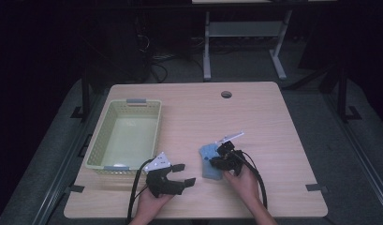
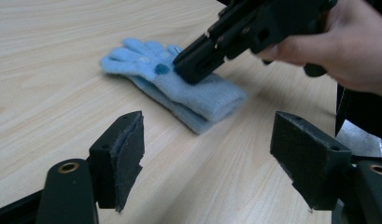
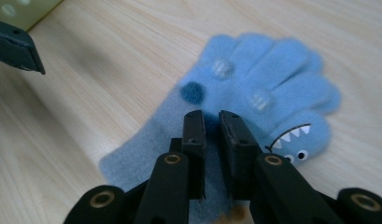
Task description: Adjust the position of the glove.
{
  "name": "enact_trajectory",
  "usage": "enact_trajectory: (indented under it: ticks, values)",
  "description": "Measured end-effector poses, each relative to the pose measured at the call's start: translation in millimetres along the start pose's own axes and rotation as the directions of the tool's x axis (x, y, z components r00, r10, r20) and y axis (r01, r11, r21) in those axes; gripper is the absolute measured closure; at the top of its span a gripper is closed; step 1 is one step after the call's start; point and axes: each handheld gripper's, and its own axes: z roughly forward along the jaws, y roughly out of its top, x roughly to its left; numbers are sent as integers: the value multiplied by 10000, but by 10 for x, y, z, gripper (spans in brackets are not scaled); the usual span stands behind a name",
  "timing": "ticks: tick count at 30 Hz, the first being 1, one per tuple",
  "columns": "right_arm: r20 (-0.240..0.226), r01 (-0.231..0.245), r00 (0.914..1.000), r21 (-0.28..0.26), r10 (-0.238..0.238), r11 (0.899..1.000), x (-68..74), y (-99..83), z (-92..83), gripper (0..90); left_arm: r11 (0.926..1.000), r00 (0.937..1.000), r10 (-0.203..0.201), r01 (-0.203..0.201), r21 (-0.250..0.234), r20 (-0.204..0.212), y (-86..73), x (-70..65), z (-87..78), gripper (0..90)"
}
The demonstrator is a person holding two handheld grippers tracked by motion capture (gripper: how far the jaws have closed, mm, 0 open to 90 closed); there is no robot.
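The glove (image 3: 254, 107) lies flat on the worktop (image 1: 273, 122) right of the basket (image 1: 126, 133), directly under the right gripper (image 3: 212, 122), nearly closed fingers pinching its middle; left gripper (image 2: 207, 144) gapes empty nearby.

lab | dark room | bare desk (image 1: 273, 122) | cables (image 1: 156, 65) on floor
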Motion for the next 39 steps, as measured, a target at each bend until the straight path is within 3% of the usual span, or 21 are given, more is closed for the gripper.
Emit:
enact_trajectory:
  ticks: [6,7,10,12,13,14,15,17,18,20,21,22,23,24,25,26,27,30,31,33,39]
  values:
    - [-409,-694,9970,-1026,655,9923,-76,-75,-153,646,9975,9975,-676,680,193,-187,30,-10,64,295]
    - [-879,-1264,9894,-1358,1152,9826,-155,-142,-207,580,9936,9942,-1062,1067,374,-144,63,-2,110,301]
    - [-1050,-1690,9825,-1511,1542,9740,-222,-210,-253,557,9884,9895,-1446,1447,454,-57,103,1,164,314]
    - [-1551,-2483,9622,-1613,2240,9552,-321,-309,-308,541,9822,9833,-1822,1821,457,-13,145,8,219,325]
    - [-1841,-2788,9511,-1659,2481,9459,-349,-350,-319,538,9720,9726,-2319,2311,419,166,176,29,279,336]
    - [-1841,-2788,9511,-1659,2481,9459,-349,-350,-319,538,9720,9726,-2319,2311,419,166,176,29,279,347]
    - [-2190,-3229,9334,-1662,2844,9317,-382,-419,-322,530,9531,9537,-2985,2958,642,375,200,66,357,347]
    - [-2509,-3645,9139,-1604,3192,9173,-406,-475,-319,523,9284,9295,-3664,3620,838,433,210,102,431,348]
    - [-2509,-3645,9139,-1604,3192,9173,-406,-475,-319,523,9284,9295,-3664,3620,838,433,210,102,431,348]
    - [-2656,-3972,8987,-1557,3490,9044,-416,-517,-323,514,9062,9088,-4159,4110,990,342,211,137,481,347]
    - [-2815,-4210,8851,-1445,3706,8955,-424,-556,-324,511,8866,8898,-4554,4503,1053,294,207,180,507,348]
    - [-2942,-4345,8765,-1424,3811,8894,-424,-576,-321,512,8783,8815,-4712,4657,1085,300,205,202,517,348]
    - [-2942,-4345,8765,-1424,3811,8894,-424,-576,-321,512,8783,8815,-4712,4657,1085,300,205,202,517,348]
    - [-3039,-4409,8710,-1370,3860,8871,-426,-590,-311,514,8709,8746,-4840,4783,1131,283,205,220,527,348]
    - [-3194,-4584,8577,-1201,4029,8806,-422,-614,-298,525,8489,8541,-5196,5130,1268,236,203,247,544,349]
    - [-3194,-4584,8577,-1201,4029,8806,-422,-614,-298,525,8489,8541,-5196,5130,1268,236,203,247,544,351]
    - [-3285,-4744,8456,-1012,4208,8745,-415,-639,-272,536,8411,8464,-5320,5252,1290,223,200,263,551,358]
    - [-3373,-4861,8359,-886,4330,8694,-413,-669,-243,543,8327,8374,-5458,5382,1304,289,193,299,574,371]
    - [-3512,-5015,8224,-761,4476,8618,-411,-685,-212,543,8274,8320,-5539,5458,1326,311,193,299,587,388]
    - [-3491,-4991,8234,-700,4474,8637,-404,-688,-186,545,8160,8202,-5704,5596,1449,444,175,308,631,401]
    - [-3743,-5176,8048,-630,4606,8533,-414,-702,-149,559,8158,8209,-5696,5587,1496,405,158,308,659,478]
